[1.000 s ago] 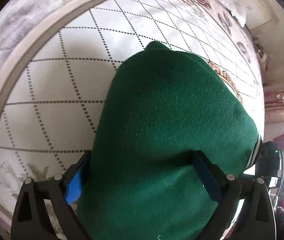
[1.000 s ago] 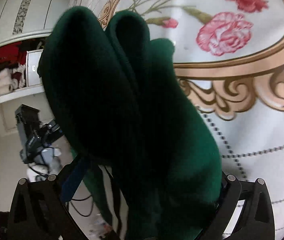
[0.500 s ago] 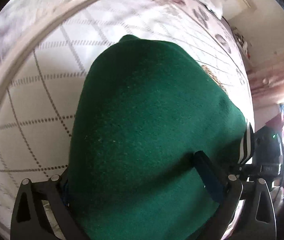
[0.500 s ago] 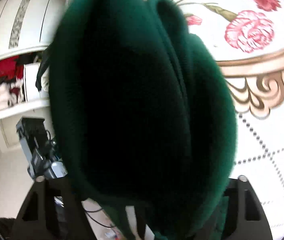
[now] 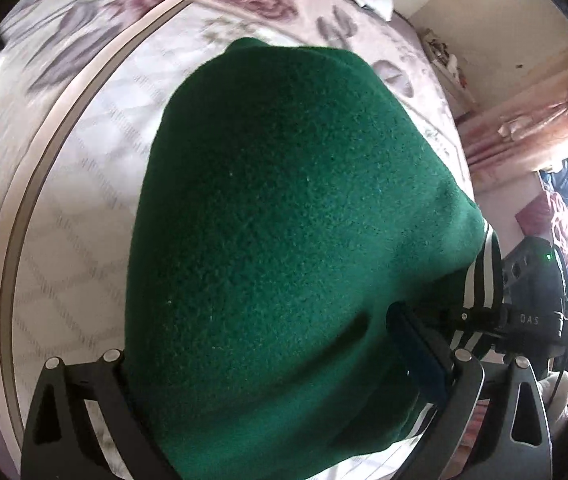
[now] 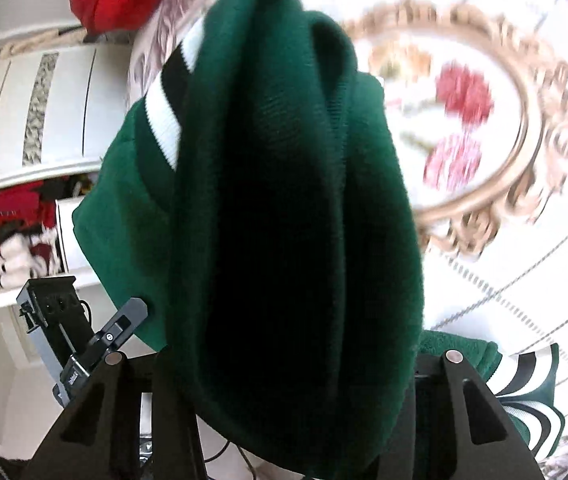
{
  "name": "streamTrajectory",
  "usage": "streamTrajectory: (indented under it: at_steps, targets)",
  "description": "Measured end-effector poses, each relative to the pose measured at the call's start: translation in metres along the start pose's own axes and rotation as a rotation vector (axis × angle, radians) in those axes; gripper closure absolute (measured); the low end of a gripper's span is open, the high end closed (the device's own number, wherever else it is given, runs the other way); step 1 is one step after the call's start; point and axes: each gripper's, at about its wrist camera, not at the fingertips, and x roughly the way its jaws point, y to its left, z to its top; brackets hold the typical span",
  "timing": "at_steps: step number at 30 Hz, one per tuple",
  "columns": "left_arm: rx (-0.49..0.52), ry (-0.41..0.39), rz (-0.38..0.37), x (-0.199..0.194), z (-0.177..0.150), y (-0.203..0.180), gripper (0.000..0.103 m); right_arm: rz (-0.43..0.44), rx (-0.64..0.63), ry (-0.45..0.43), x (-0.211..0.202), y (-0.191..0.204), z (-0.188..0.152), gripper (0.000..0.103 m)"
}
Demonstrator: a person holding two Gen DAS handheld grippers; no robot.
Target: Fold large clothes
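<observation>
Sweater (image 6: 296, 220) bunched between both grippers now hangs clear above the bedspread (image 5: 83, 168), its striped cuff (image 6: 167, 100) newly showing at eleven o'clock; the right gripper (image 6: 284, 364) has just narrowed onto the folds, the left gripper (image 5: 279, 360) clamps it, so the fold is being carried over.

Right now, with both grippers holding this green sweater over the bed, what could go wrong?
The green sweater is bunched thick in the right gripper, whose jaws have just been closing; folds could slip out. The striped cuff dangles and may tuck under crookedly. Fabric hides the left gripper and its view.
</observation>
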Motion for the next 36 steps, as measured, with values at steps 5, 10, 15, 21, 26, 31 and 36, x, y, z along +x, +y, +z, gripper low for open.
streamTrajectory:
  at_steps: [5, 10, 15, 21, 26, 31, 36]
  targets:
    - [0.004, -0.028, -0.036, 0.018, 0.075, -0.034, 0.002, 0.002, 0.011, -0.065, -0.037, 0.017, 0.049, 0.055]
    - [0.026, -0.049, -0.058, 0.058, 0.168, -0.069, 0.002, -0.004, 0.014, -0.116, -0.073, 0.022, 0.126, 0.055]
    - [0.058, -0.033, -0.06, 0.108, 0.24, -0.084, 0.002, -0.019, 0.021, -0.151, -0.082, 0.021, 0.23, 0.055]
    - [0.071, 0.085, 0.01, 0.198, 0.304, -0.076, 0.002, -0.071, 0.047, -0.114, -0.049, 0.008, 0.34, 0.055]
    - [0.052, 0.161, 0.007, 0.228, 0.312, -0.054, 0.001, -0.104, 0.102, -0.04, -0.016, -0.013, 0.393, 0.041]
    - [0.068, 0.118, 0.05, 0.199, 0.309, -0.056, 0.001, -0.201, 0.097, -0.019, -0.02, -0.018, 0.4, 0.024]
    - [0.12, 0.001, 0.236, 0.151, 0.279, -0.078, 0.001, -0.531, -0.055, -0.174, -0.043, 0.05, 0.372, 0.014]
